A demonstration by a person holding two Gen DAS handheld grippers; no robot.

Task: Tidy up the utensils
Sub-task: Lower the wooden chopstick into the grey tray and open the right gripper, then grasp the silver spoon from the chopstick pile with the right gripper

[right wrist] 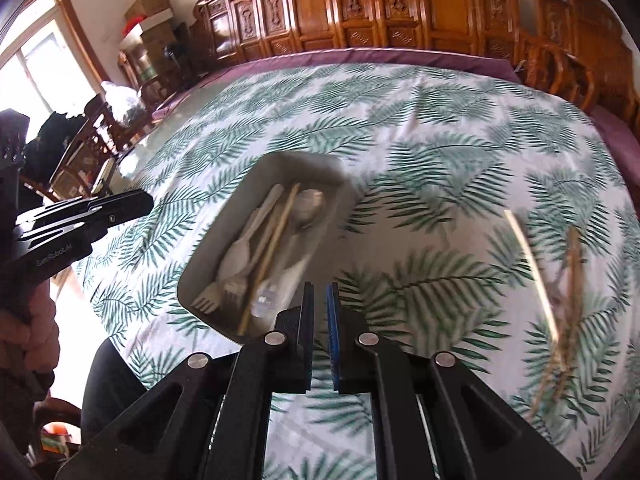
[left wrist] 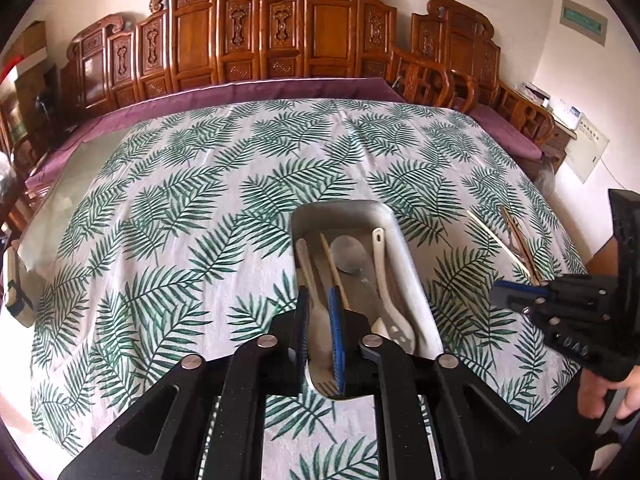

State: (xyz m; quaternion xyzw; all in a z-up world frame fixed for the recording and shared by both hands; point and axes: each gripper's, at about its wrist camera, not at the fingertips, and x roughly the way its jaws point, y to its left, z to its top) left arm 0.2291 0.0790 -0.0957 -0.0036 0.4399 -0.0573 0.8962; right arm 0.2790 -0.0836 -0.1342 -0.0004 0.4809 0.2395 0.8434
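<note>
The left tongs [left wrist: 322, 334] hang over the near end of the metal tray [left wrist: 404, 248], slightly parted and gripping nothing; the right tongs [right wrist: 320, 334] are together, empty. Loose chopsticks [left wrist: 516, 246] lie right of the tray on the worktop [left wrist: 160, 200]. Next, probably, the right tongs must open for them.

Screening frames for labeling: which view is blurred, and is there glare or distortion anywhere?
Left wrist view: sharp; utensils in the metal tray read clearly; fisheye bends the table edge and carved chairs. Right wrist view: motion-blurred; tray contents and loose chopsticks on the leaf-print cloth are smeared, though the right gripper itself stays crisp; window at left is blown out.
</note>
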